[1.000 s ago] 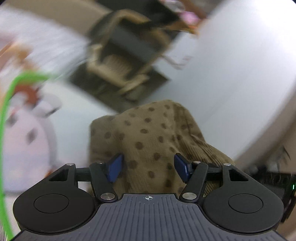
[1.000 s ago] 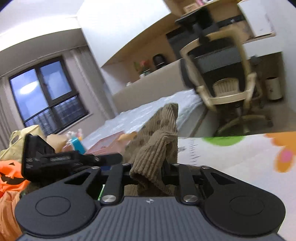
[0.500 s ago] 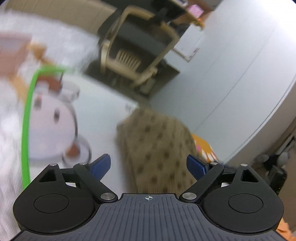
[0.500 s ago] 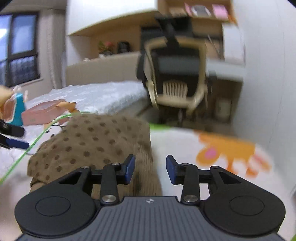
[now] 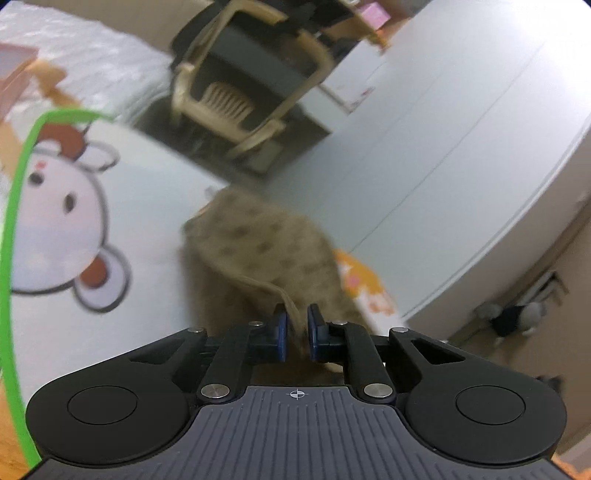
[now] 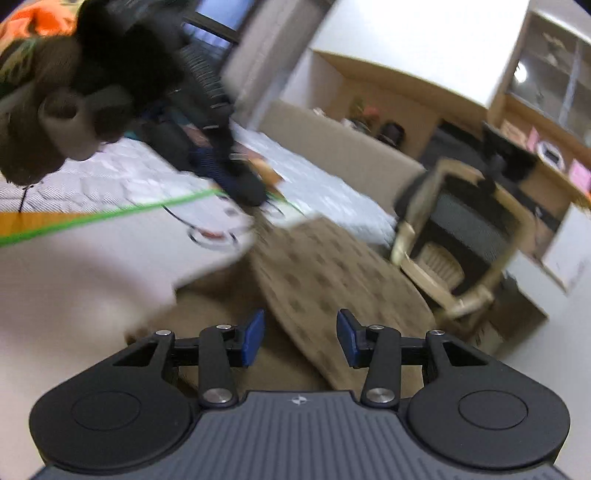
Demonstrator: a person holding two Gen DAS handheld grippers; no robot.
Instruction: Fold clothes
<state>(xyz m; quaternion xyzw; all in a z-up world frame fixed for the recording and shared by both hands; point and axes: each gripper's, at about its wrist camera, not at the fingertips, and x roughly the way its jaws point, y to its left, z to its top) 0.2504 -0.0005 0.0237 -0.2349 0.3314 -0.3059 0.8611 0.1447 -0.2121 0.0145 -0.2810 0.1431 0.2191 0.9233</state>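
Left gripper [image 5: 294, 325] jaws pinching the near hem of the spotted brown garment [image 5: 266, 240]; right gripper [image 6: 300, 334] jaws spread w/ cloth between, not gripping.

— What stands at the back of the room?

— A beige chair [image 6: 458, 236] with a dark seat, before a wooden desk and shelves [image 6: 546, 122]. A bed [image 6: 325, 188] with a white quilted cover lies beside it.

— And the walls?

— A long white wardrobe [image 5: 454, 140] fills one side. A dark window [image 6: 218, 18] shows beside a pale curtain.
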